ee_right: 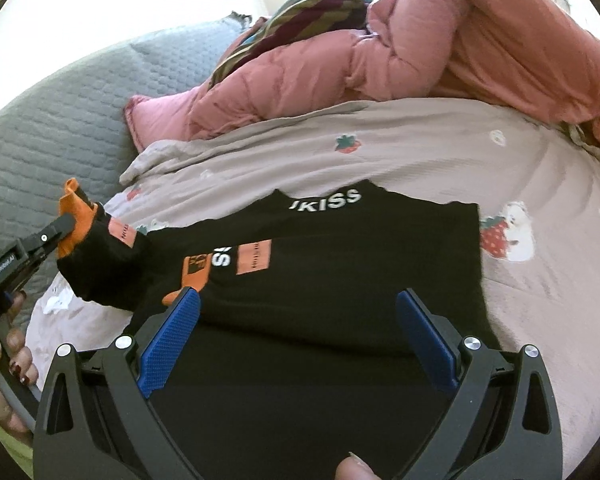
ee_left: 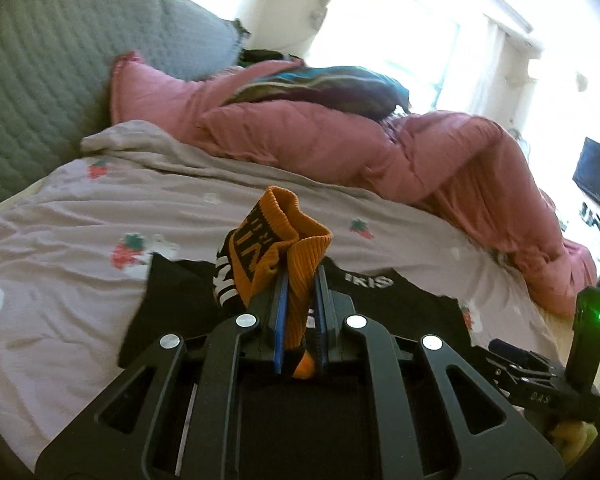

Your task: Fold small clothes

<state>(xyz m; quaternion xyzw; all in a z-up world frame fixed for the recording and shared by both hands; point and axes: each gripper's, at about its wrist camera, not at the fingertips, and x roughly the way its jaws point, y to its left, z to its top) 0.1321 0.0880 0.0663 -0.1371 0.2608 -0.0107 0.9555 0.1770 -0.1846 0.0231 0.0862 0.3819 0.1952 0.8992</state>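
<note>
Left gripper clamps the orange cuff aloft, right gripper hangs wide open over the black shirt: lose that thin pinch and the sleeve drops crooked.

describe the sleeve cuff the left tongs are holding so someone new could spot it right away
Start at the bed sheet, pale with strawberry prints, in front of the pink duvet. A black top with white lettering lies flat on it. The cuff is the ribbed orange end of its sleeve, lifted off the sheet and pinched in the left tongs, the only orange ribbing raised in the air.
</note>
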